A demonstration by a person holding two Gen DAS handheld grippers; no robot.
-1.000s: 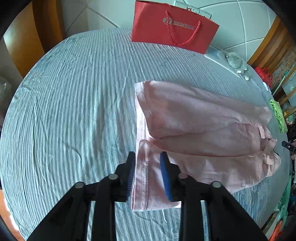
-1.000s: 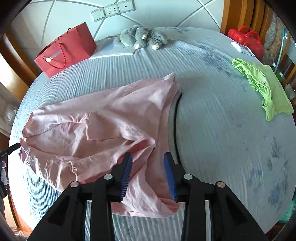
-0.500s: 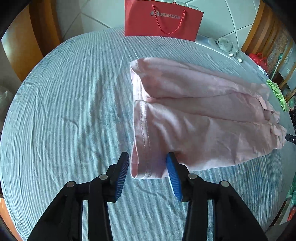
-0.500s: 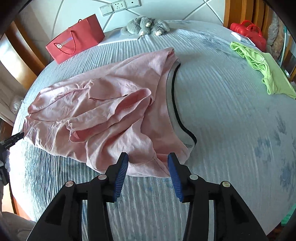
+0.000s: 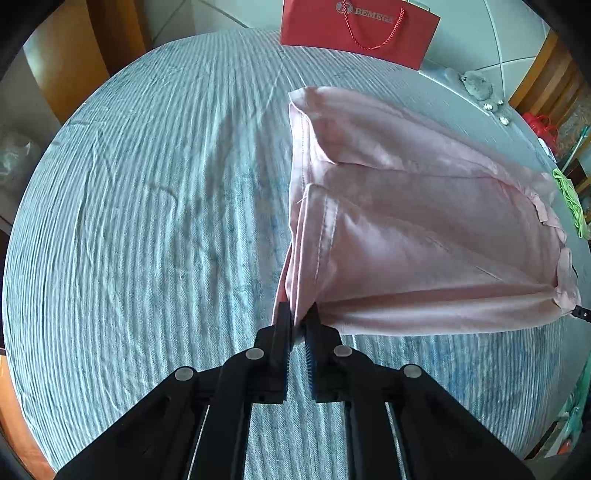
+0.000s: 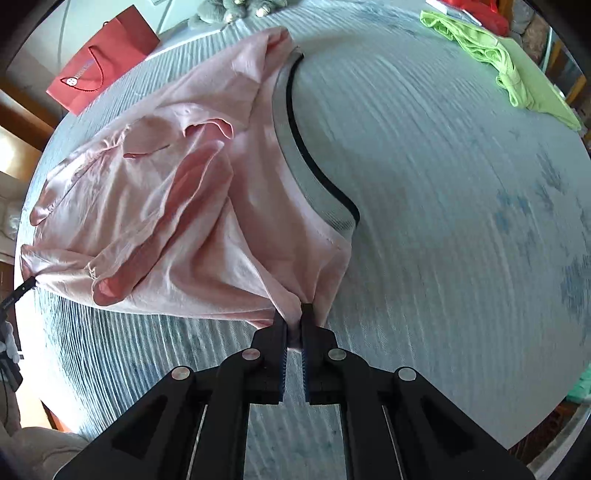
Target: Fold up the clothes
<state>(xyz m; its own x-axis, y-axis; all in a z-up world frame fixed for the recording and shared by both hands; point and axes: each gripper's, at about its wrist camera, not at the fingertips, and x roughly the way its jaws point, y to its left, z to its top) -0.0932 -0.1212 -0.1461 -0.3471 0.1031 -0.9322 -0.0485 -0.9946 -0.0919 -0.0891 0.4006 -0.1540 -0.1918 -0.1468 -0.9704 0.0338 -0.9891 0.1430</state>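
**Both tongs pinch the pink garment at its near edge**

Nearest in the left wrist view, the left gripper (image 5: 300, 314) has its jaws closing on the stitched hem corner of the pink garment (image 5: 424, 236), the cloth bunched tight between the black fingers; the blue ribbed pads are mostly hidden behind the fabric, showing only lower down. In the right wrist view, the right gripper (image 6: 295, 314) likewise has its jaws closing on a gathered fold of the same garment, close to the end of its grey waistband (image 6: 295, 147) with a black edge line. The cloth drawn into those jaws is puckered, and how many layers are caught cannot be made out.

The garment lies on the bed (image 5: 147, 221), spread away from both grippers. It is thin, soft and creased, with double-stitched hems and several loose folds overlapping in the middle, so its full outline is hard to read. At its far corner in each view a small black tip of the other gripper pokes in, otherwise cut off by the frame.

The bed cover is pale blue, ribbed and wrinkled, with faint blue marks. Farther off lies a crumpled lime-green garment (image 6: 509, 70), well apart from the pink one. At the head of the bed stand a red paper bag (image 5: 354, 29) with a cord handle and a grey plush toy (image 5: 478, 86), partly cropped and blurred.
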